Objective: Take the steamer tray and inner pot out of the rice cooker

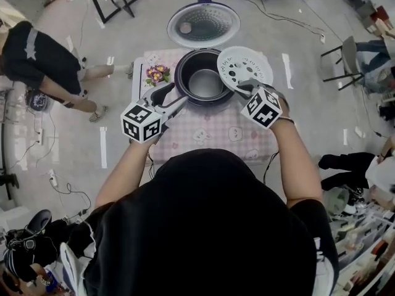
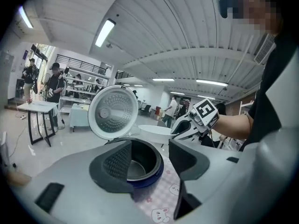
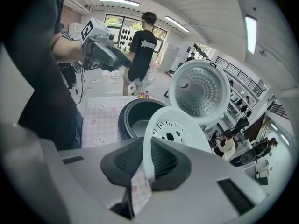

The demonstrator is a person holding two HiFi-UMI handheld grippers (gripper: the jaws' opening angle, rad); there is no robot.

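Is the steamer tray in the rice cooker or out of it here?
Out. The right gripper holds the steamer tray by its rim, tilted, lifted clear of the rice cooker; the inner pot sits inside.

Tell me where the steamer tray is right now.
In the head view the steamer tray is right of centre, clamped by its rim in the right tool and held up at the right edge of the open rice cooker.
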